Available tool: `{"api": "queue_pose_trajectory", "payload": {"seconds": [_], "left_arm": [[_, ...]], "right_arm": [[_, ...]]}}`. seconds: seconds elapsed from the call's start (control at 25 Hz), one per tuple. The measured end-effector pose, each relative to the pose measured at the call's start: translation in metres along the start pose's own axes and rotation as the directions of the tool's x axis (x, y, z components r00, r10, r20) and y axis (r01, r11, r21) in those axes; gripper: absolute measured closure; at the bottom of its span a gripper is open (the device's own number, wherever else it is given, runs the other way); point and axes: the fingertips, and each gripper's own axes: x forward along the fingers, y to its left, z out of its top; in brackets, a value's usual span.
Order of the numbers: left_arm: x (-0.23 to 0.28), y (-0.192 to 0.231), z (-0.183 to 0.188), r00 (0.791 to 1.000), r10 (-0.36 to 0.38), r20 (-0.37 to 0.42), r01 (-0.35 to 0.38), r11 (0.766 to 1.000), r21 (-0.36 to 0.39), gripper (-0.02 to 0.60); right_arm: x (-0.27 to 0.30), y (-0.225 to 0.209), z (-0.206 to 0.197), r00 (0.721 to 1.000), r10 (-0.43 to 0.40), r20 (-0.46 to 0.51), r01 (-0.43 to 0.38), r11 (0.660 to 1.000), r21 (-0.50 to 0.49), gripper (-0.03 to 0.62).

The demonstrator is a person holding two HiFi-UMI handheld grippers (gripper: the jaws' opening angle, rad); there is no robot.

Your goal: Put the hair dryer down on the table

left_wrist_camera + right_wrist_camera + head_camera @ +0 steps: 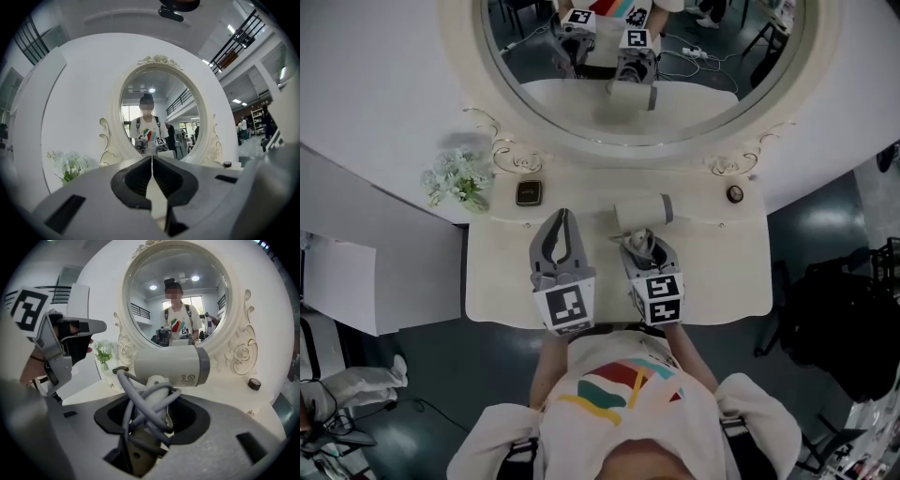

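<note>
At the middle of the cream-white vanity bench (722,272), just in front of the oval ornate-framed mirror (581,103), the right gripper (639,242) has its jaws clamped on the handle of the cream hair dryer with a grey band at one end (171,365). The grey cord (140,401) is wound in loops round that handle, so the jaws bite on cord and handle together, which probably keeps the loose cable from trailing or snagging. The barrel lies crosswise, level with the bench, a pose that suits laying it flat on its side; whether it already touches the surface I cannot tell. The left gripper (563,217) sits just beside it, jaws pressed together on nothing, seemingly parked out of the way since one grip is enough for this load. A posy of pale flowers (457,180) and a small dark square object (529,193) stand well to the left, so the spot beneath the dryer looks free for it.
</note>
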Motion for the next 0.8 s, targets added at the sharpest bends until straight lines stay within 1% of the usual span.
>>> {"api": "queue_pose_trajectory", "payload": {"seconds": [0.12,0.28,0.6,0.8], "left_arm": [[-0.001,-0.002,0.000,1.000,-0.005,-0.017,0.005,1.000,-0.004,0.571],[-0.001,-0.003,-0.003,1.000,-0.002,-0.007,0.002,1.000,0.008,0.571],[-0.001,-0.003,-0.005,1.000,0.004,-0.015,-0.004,1.000,0.020,0.571],[-0.003,-0.003,-0.008,1.000,0.006,-0.028,-0.005,1.000,0.026,0.571]], "right_arm": [[0.004,-0.001,-0.013,0.999,0.000,-0.033,0.000,1.000,0.005,0.384],[0.008,-0.001,-0.025,0.997,0.004,-0.072,-0.003,1.000,0.007,0.384],[0.014,-0.003,-0.047,0.993,0.008,-0.121,-0.006,1.000,0.022,0.385],[0.020,-0.003,-0.063,0.985,0.017,-0.170,-0.012,1.000,0.028,0.387]]}}
